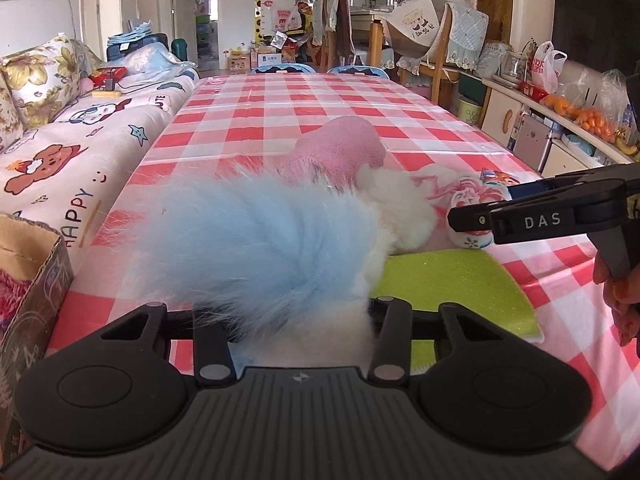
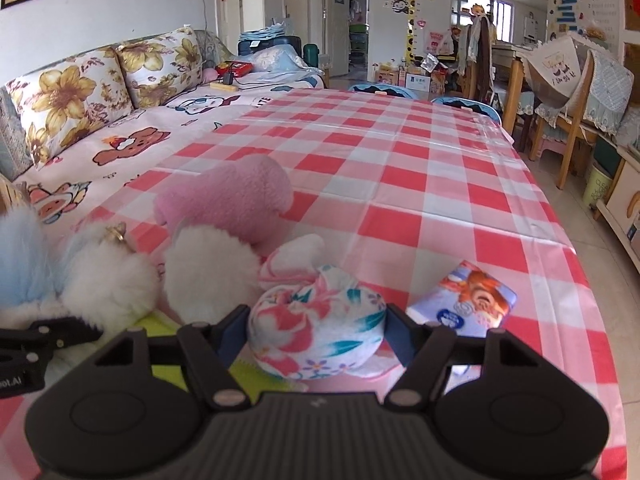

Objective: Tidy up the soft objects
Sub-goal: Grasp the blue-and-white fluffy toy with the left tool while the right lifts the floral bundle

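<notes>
Right wrist: 1 hand-held gripper (image 2: 316,330) clasps 1 floral bundle (image 2: 316,332); 2 white pompoms (image 2: 108,284).

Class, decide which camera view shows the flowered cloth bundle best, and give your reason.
The right wrist view: the flowered cloth bundle sits whole and close, squeezed between the blue pads of the right hand-held gripper. In the left wrist view only a small part of it shows, far off behind that gripper's arm.
</notes>
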